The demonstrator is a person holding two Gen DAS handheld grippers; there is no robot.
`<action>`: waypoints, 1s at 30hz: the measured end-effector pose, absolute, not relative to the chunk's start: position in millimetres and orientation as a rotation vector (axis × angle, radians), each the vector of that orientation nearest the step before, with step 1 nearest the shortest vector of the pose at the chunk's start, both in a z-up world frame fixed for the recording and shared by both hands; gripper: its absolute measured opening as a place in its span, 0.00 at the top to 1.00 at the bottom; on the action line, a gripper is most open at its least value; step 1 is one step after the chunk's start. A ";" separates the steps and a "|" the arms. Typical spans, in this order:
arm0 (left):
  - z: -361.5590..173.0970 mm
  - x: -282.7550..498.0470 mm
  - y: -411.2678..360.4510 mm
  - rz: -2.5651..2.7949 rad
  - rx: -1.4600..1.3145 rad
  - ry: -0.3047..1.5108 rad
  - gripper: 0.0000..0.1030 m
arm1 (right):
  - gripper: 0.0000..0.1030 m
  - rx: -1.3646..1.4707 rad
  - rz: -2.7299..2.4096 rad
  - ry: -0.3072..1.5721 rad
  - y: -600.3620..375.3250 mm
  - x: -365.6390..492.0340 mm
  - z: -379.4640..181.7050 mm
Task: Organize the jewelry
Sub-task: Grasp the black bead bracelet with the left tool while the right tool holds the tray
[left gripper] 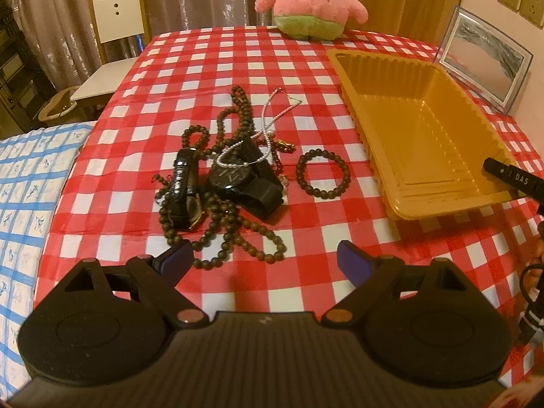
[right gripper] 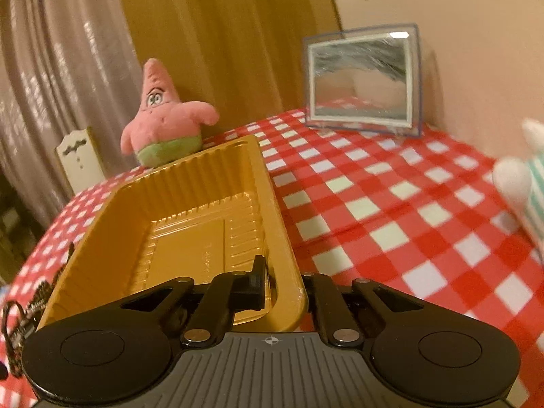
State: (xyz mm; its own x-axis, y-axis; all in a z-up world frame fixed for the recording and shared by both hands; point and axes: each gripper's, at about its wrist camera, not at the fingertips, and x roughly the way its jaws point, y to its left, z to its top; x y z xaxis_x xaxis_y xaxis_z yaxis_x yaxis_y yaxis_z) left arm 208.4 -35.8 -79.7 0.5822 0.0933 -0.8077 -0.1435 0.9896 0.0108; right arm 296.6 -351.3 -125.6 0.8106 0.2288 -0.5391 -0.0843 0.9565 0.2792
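Observation:
A pile of jewelry lies on the red checked tablecloth: dark bead strands [left gripper: 234, 234], two black watches [left gripper: 234, 176], a pearl necklace [left gripper: 268, 119]. A single dark bead bracelet [left gripper: 322, 174] lies apart on its right. My left gripper [left gripper: 263, 260] is open and empty, just in front of the pile. An empty yellow tray [left gripper: 425, 129] stands at the right. My right gripper [right gripper: 282, 278] is shut on the near right wall of the yellow tray [right gripper: 190, 210]; one finger [right gripper: 256, 278] is inside, the other is hidden behind the wall. Part of it shows in the left wrist view [left gripper: 516, 180].
A pink star plush [left gripper: 311, 3] sits at the table's far edge. A clear framed picture [left gripper: 486, 57] stands at the back right. A white chair [left gripper: 112, 44] stands left of the table, a blue checked cloth [left gripper: 23, 204] nearer. A white and green object [right gripper: 523, 183] is at the right.

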 end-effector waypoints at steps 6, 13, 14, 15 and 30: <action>-84.2 221.4 -46.1 0.106 -0.032 0.923 0.16 | 0.97 0.025 0.220 0.519 -342.9 299.4 -110.0; -88.7 241.9 -55.9 0.062 -0.006 0.896 0.22 | 0.97 -0.126 0.252 0.458 -337.5 306.9 -92.4; -88.4 244.3 -56.7 0.060 -0.005 0.892 0.22 | 0.97 -0.134 0.255 0.457 -337.4 308.5 -90.8; -88.2 246.4 -57.5 0.057 -0.005 0.887 0.22 | 0.97 -0.148 0.259 0.453 -336.6 310.1 -89.4; -106.0 276.8 -70.9 -0.022 0.059 0.819 0.50 | 0.97 -0.280 0.266 0.393 -332.3 320.4 -68.7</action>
State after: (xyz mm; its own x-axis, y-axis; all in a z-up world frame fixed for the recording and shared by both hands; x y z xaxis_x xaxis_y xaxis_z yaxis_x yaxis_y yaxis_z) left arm 276.8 -70.9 -106.0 0.6825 0.0033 -0.7309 0.0422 0.9981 0.0439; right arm 320.4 -332.3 -68.7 0.8902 0.1990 -0.4098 -0.3064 0.9272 -0.2155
